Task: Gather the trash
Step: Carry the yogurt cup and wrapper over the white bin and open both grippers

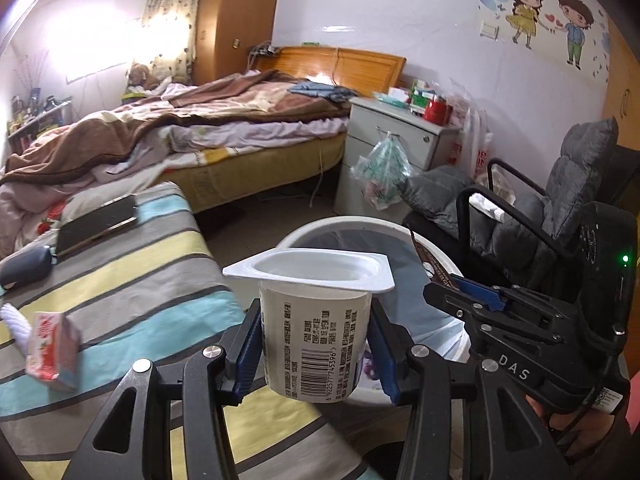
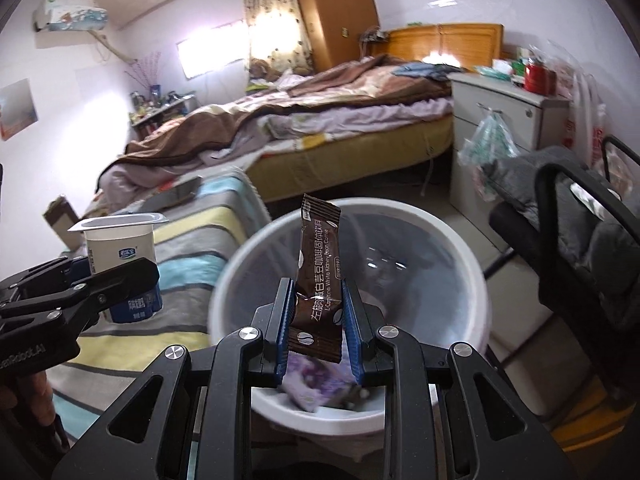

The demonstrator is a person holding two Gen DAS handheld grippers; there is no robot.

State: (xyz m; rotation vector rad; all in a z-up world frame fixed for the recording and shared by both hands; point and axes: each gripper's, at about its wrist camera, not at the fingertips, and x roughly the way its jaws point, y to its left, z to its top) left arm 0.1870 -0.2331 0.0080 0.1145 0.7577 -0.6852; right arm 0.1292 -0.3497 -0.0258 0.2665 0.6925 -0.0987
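My left gripper [image 1: 316,344] is shut on an empty white yogurt cup [image 1: 316,320], held upright over the striped bed edge beside the white trash bin [image 1: 360,226]. The cup also shows in the right wrist view [image 2: 120,248]. My right gripper [image 2: 318,320] is shut on a brown coffee sachet [image 2: 318,272], held upright over the bin's [image 2: 472,280] open mouth. The bin has a grey liner and a purple wrapper [image 2: 312,384] inside. A small pink carton [image 1: 52,350] lies on the striped cover at the left.
A phone [image 1: 96,224] and a dark mouse [image 1: 26,266] lie on the striped bed cover [image 1: 132,280]. A grey padded chair [image 1: 560,200] stands right of the bin. A white nightstand [image 1: 396,140] with a hanging plastic bag and a large unmade bed [image 1: 200,128] are behind.
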